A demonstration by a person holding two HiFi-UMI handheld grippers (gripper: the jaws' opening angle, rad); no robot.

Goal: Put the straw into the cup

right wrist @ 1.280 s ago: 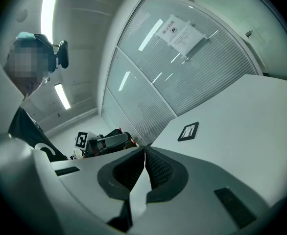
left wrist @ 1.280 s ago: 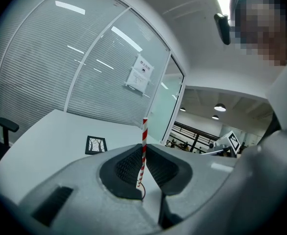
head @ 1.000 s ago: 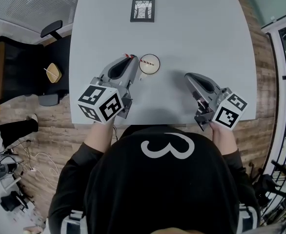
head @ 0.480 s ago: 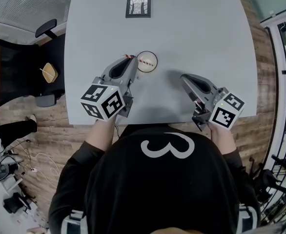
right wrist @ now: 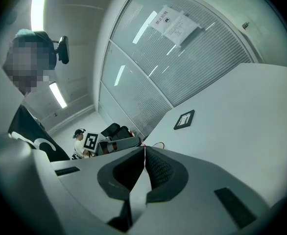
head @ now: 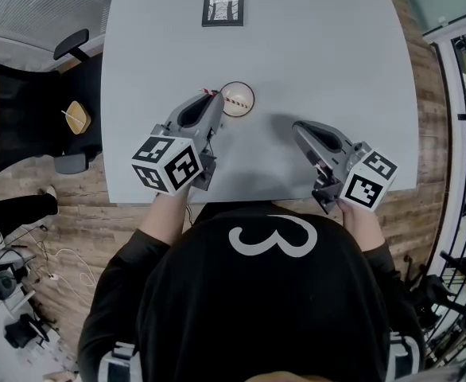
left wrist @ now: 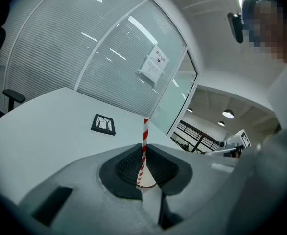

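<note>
A red-and-white striped straw (left wrist: 145, 140) stands nearly upright between the pads of my left gripper (left wrist: 144, 155), which is shut on it. Its lower end reaches down into the mouth of the white cup (left wrist: 148, 182) just below the jaws. From above, the left gripper (head: 215, 97) sits against the left side of the cup (head: 242, 108), with the straw (head: 236, 101) slanting over its opening. My right gripper (head: 300, 126) rests to the right of the cup, apart from it, with its jaws shut and nothing held. In its own view the right gripper (right wrist: 144, 153) shows its pads meeting.
The grey table (head: 320, 46) carries a small black-framed marker card (head: 223, 5) at its far side. A black office chair (head: 10, 118) stands off the table's left edge. A glass wall with blinds (left wrist: 60, 48) lies beyond the table.
My left gripper has sunk a little with the straw in it, bringing the straw lower into the cup. The right gripper has stayed in place.
</note>
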